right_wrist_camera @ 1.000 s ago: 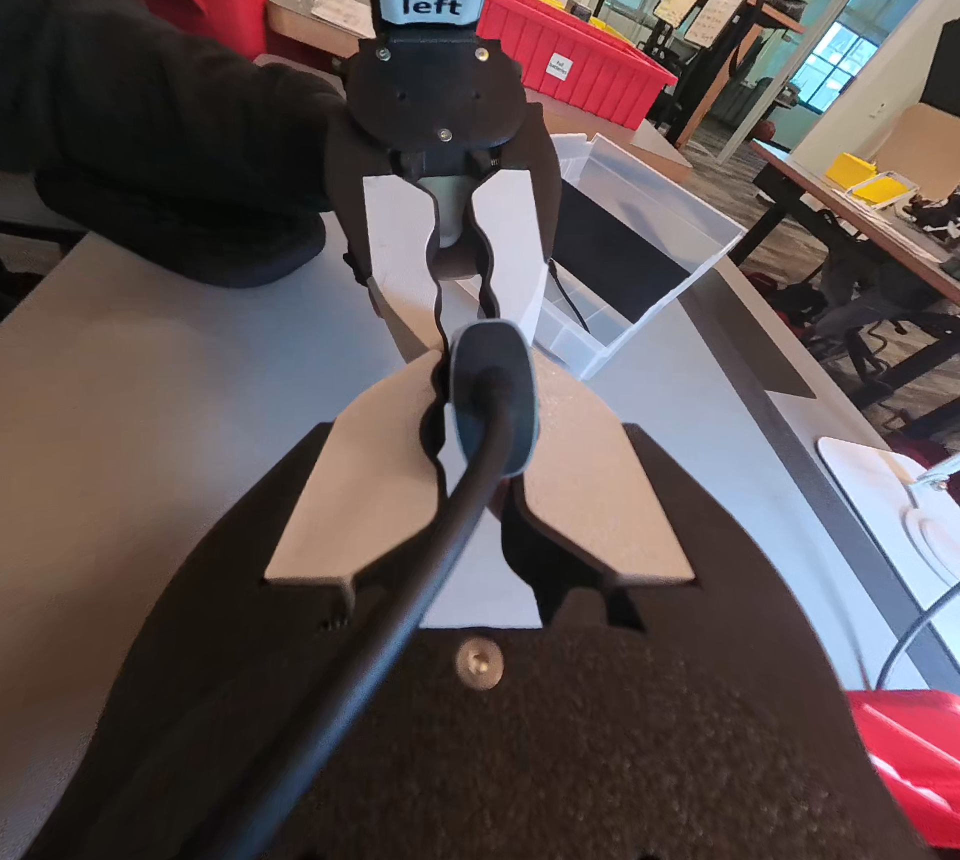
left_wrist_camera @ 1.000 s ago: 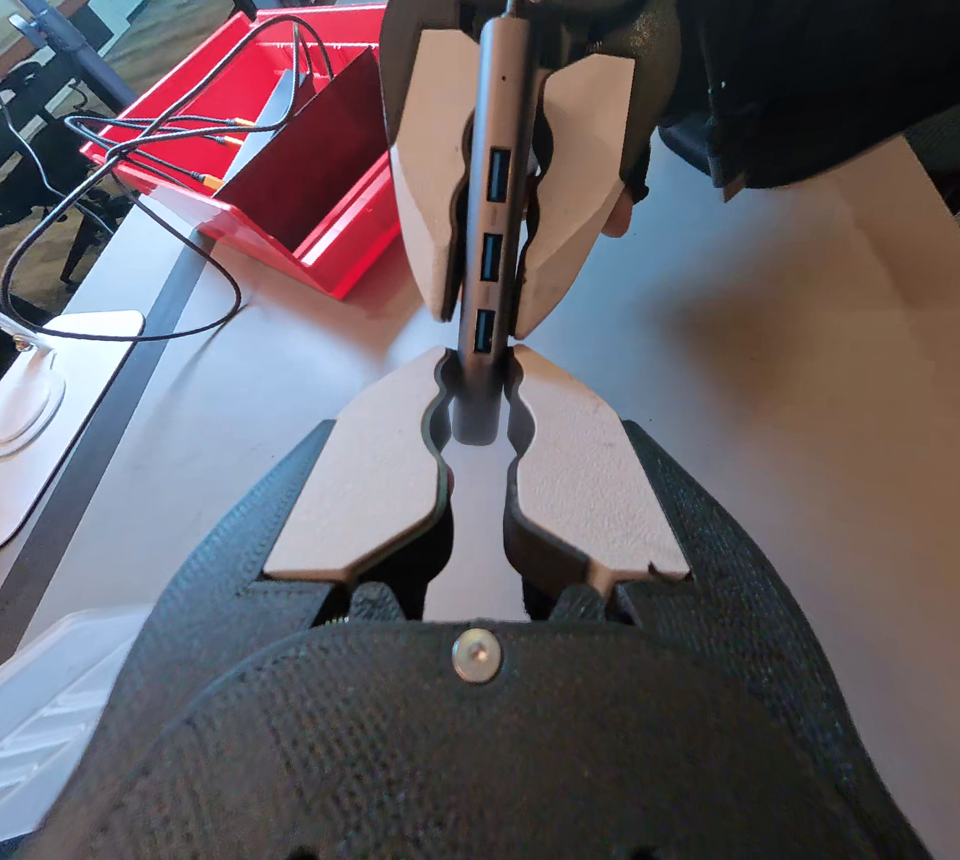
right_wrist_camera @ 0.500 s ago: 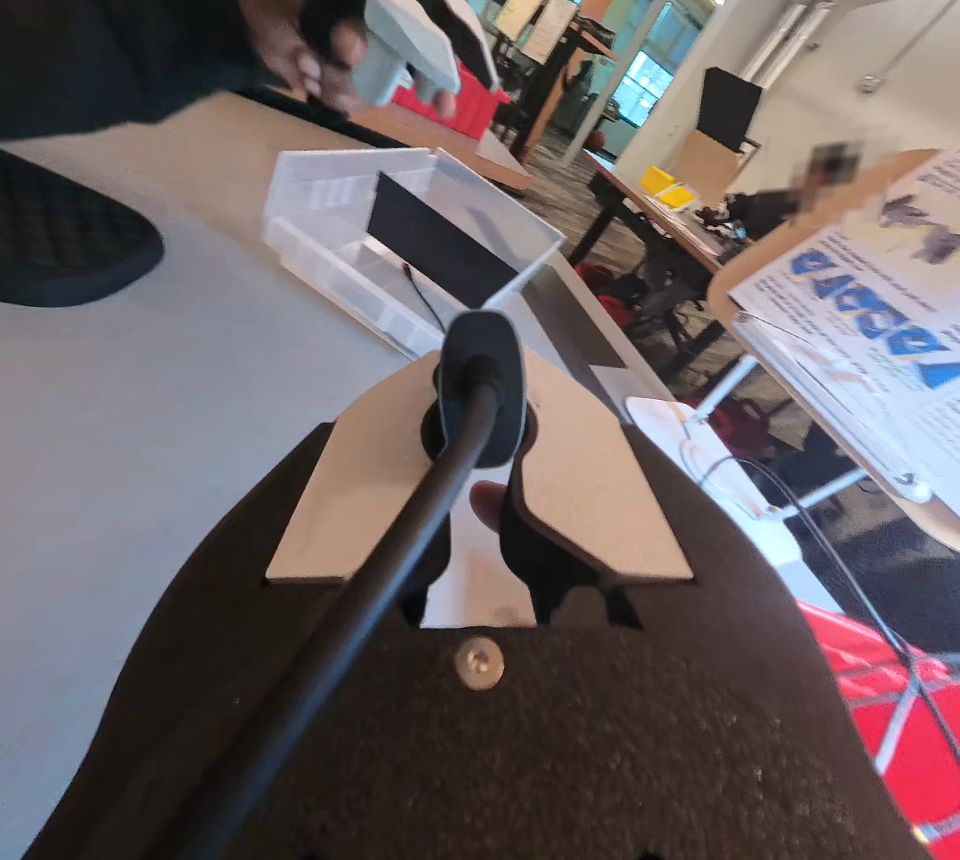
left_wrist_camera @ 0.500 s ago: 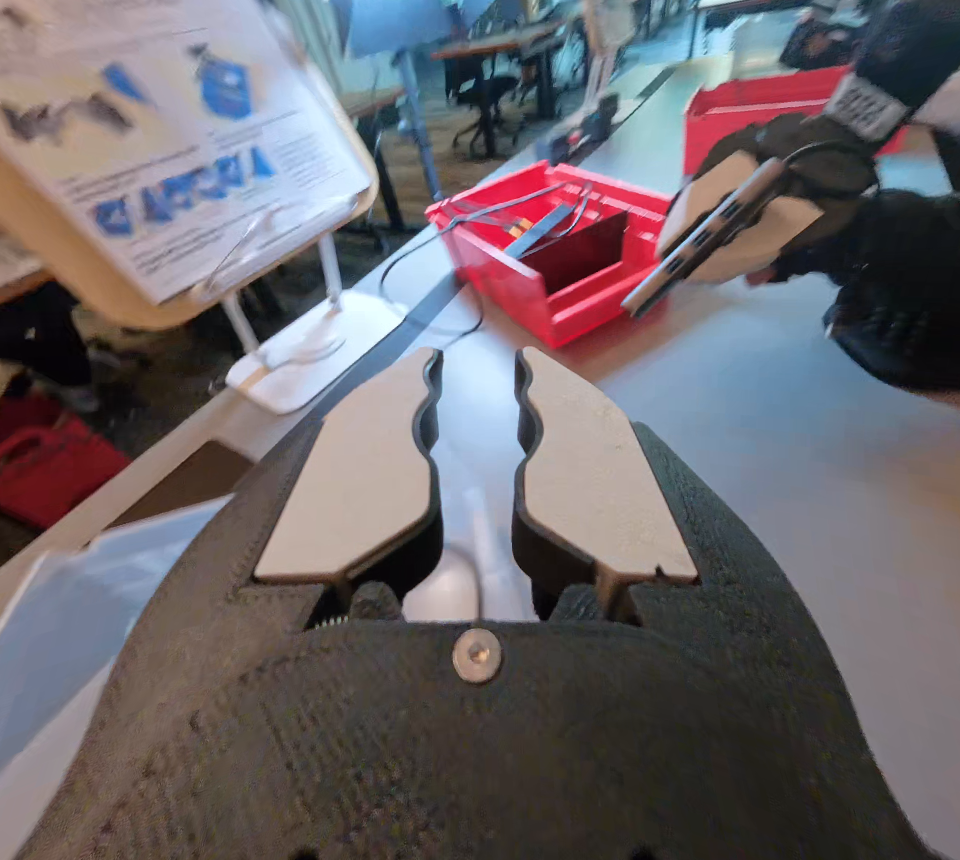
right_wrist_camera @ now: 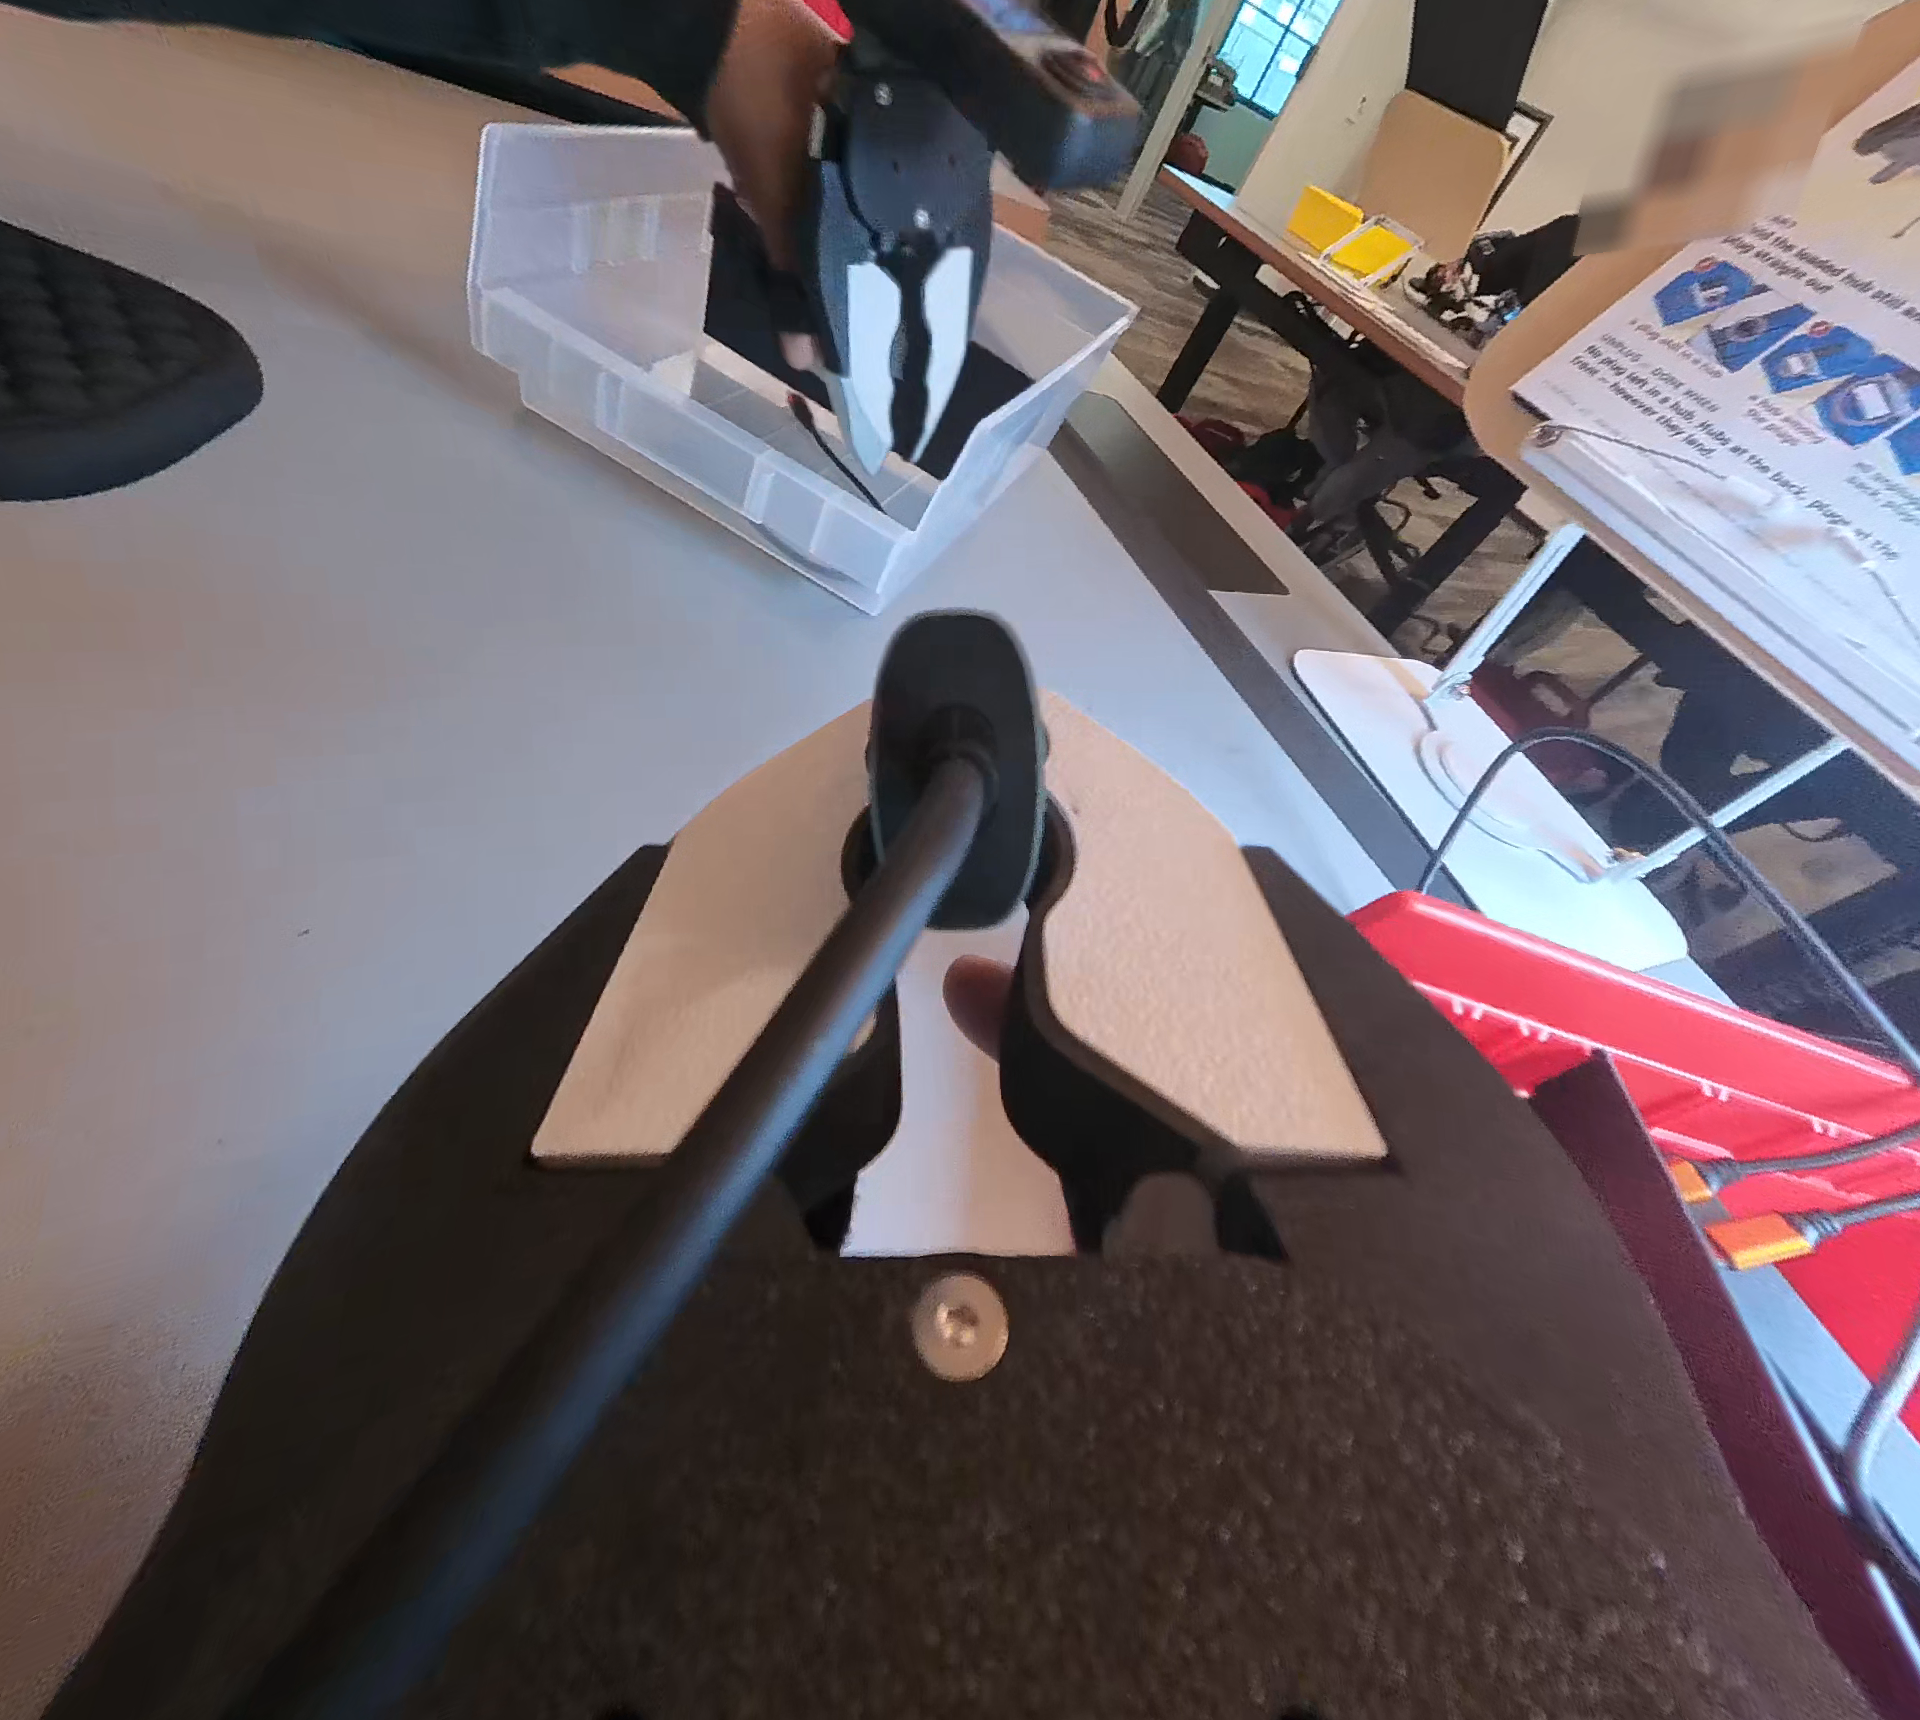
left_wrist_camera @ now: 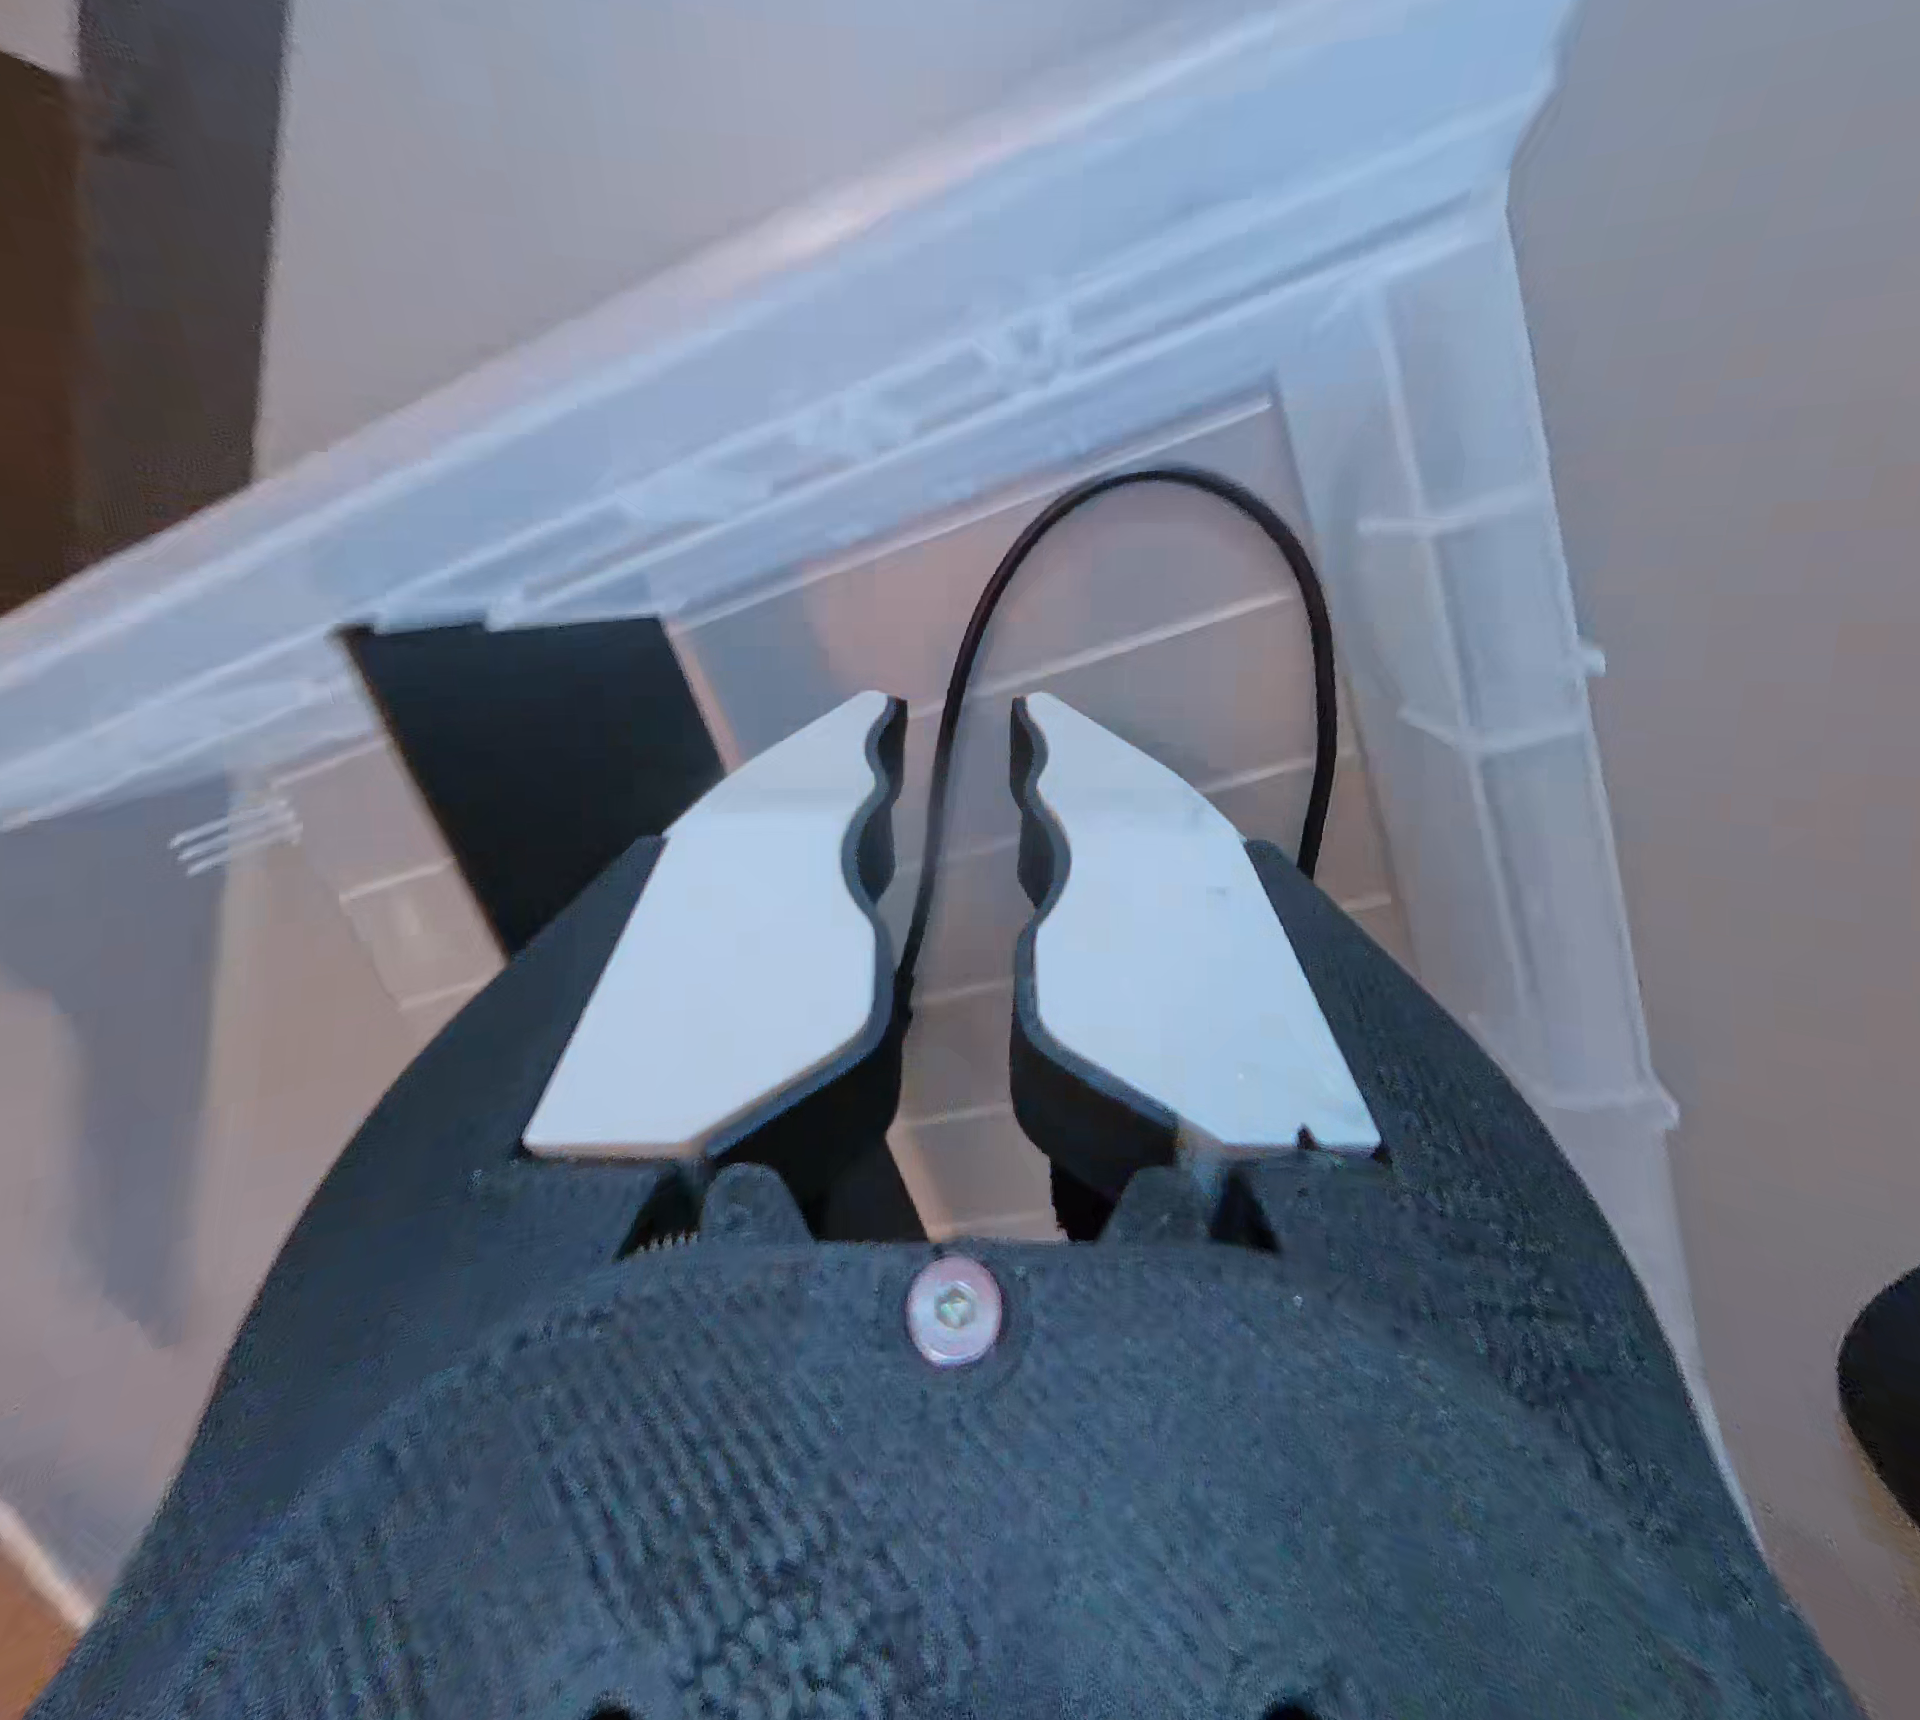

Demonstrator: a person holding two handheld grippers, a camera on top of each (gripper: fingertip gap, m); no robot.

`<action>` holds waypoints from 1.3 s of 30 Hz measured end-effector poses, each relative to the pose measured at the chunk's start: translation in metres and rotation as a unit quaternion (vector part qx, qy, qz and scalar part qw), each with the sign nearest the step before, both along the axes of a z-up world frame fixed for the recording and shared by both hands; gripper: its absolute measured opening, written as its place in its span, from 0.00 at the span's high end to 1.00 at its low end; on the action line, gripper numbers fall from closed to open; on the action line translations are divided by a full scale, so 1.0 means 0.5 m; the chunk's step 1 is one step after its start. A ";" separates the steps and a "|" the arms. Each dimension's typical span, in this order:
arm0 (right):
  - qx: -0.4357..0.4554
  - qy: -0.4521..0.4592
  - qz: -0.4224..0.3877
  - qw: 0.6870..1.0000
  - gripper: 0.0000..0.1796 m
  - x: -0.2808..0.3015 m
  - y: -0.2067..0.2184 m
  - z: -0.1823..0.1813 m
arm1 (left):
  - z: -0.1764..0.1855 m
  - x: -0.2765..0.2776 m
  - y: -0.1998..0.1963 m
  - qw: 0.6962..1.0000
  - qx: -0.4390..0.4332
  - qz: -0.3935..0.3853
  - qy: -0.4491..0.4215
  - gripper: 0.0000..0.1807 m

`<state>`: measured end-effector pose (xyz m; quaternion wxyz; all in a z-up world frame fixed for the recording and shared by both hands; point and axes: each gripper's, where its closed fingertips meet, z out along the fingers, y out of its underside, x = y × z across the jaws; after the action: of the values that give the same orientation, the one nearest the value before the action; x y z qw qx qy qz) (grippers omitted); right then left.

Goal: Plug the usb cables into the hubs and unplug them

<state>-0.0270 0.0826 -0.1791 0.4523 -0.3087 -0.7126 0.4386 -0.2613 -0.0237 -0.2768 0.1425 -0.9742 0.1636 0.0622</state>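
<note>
My right gripper (right_wrist_camera: pixel 956 720) is shut on a grey USB hub (right_wrist_camera: pixel 951 735), seen end-on, with its black lead (right_wrist_camera: pixel 727 1140) running back toward the camera. My left gripper (left_wrist_camera: pixel 956 714) is open and empty. It points down into a clear plastic bin (left_wrist_camera: pixel 1455 631), just above a thin black cable (left_wrist_camera: pixel 1143 481) that loops on the bin floor; the loop shows between the fingers. In the right wrist view the left gripper (right_wrist_camera: pixel 894 434) hangs over that clear bin (right_wrist_camera: pixel 582 382), and the cable (right_wrist_camera: pixel 831 455) shows under its tips.
A black divider (left_wrist_camera: pixel 540 756) stands in the clear bin. A red bin (right_wrist_camera: pixel 1621 1036) with orange-tipped cables (right_wrist_camera: pixel 1756 1239) sits at the right. A white stand base (right_wrist_camera: pixel 1475 745) holds an instruction sheet (right_wrist_camera: pixel 1766 392). A dark seam (right_wrist_camera: pixel 1195 548) crosses the grey table. Across from one pair of fingers to the other is roughly 30 cm.
My left gripper let go of the hub, swung away left and now points down into the clear bin. My right gripper has kept the hub and turned toward the bin.
</note>
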 end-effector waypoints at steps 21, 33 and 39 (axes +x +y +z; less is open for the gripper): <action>-0.024 0.019 0.000 1.000 0.90 0.010 0.019 0.027 | 0.173 0.031 -0.004 0.993 0.109 0.029 -0.046 0.98; -0.040 0.076 -0.068 0.994 0.90 0.031 0.087 0.089 | 0.298 0.351 0.015 0.934 0.210 0.071 -0.281 0.98; -0.037 0.066 -0.073 0.994 0.90 0.027 0.098 0.074 | 0.057 0.367 -0.010 0.939 0.123 0.118 -0.299 0.96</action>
<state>-0.0133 0.1315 -0.1419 0.5177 -0.3468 -0.6401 0.4494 -0.0776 -0.0289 -0.2482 0.2948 -0.9352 -0.0110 -0.1958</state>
